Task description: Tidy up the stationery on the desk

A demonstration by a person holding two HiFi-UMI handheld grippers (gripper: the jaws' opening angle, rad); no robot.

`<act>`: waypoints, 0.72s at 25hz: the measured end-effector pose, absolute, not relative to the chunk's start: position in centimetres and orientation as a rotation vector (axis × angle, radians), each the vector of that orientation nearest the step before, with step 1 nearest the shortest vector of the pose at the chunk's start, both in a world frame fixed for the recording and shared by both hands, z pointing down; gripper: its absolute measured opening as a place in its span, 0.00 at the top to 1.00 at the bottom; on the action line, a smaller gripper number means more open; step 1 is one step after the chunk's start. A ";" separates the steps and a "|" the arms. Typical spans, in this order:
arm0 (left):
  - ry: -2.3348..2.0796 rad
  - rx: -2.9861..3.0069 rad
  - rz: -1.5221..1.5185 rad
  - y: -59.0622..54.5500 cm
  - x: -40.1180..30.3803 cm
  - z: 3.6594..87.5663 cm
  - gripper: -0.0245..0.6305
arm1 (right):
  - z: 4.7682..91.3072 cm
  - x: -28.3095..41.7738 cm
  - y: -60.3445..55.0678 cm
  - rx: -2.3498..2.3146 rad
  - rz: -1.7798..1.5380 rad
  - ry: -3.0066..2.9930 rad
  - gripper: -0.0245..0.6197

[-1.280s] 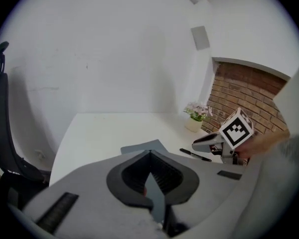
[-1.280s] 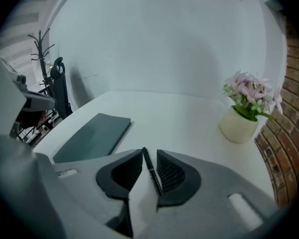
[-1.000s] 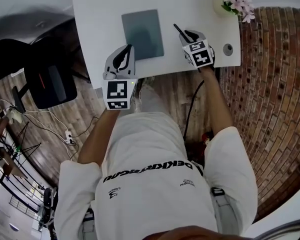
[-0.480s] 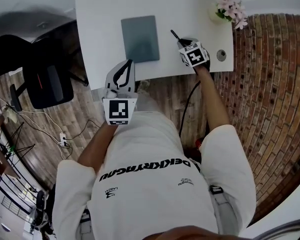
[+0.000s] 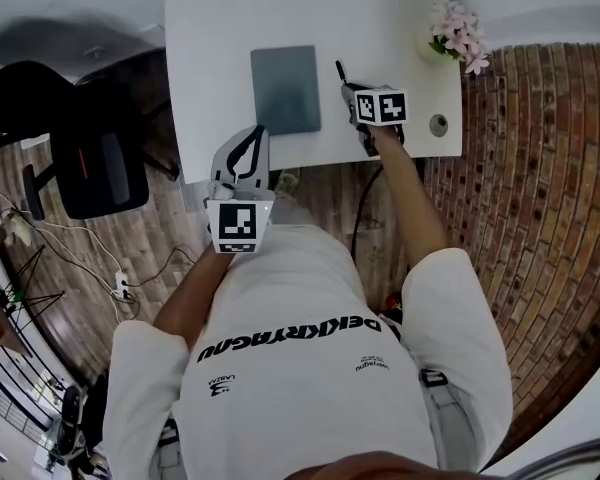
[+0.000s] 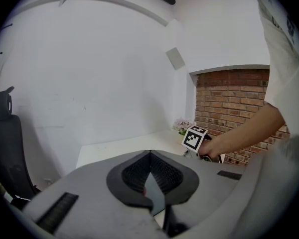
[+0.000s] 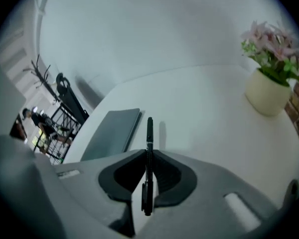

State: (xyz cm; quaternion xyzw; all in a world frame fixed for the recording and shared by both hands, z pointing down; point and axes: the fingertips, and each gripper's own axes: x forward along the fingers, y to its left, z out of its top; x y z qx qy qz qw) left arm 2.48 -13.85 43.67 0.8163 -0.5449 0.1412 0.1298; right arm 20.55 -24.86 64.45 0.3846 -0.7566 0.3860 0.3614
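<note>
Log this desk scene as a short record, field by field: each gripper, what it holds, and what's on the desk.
left gripper: jaws together, empty, at the desk's near edge
right gripper: jaws shut on a black pen, held over the desk
desk: white
notebook: grey, closed, flat on the desk, left of the pen and apart from it
flower pot: far right corner, pink flowers

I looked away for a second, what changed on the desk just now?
The right gripper, still shut on the pen, edged farther over the desk toward the notebook. The left gripper, shut and empty, drew back toward the near edge. Notebook and flower pot unmoved.
</note>
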 end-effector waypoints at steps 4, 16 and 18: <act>-1.601 2.375 0.407 -13.6 2.3 43.1 0.96 | 64.5 18.5 -25.2 1.045 1.219 -1.969 0.89; -1.648 2.341 0.414 -13.1 0.2 42.6 0.96 | 66.1 16.5 -25.4 1.119 1.385 -1.937 0.89; -1.654 2.336 0.407 -13.1 0.0 42.5 0.96 | 66.1 16.4 -25.3 1.131 1.393 -1.931 0.89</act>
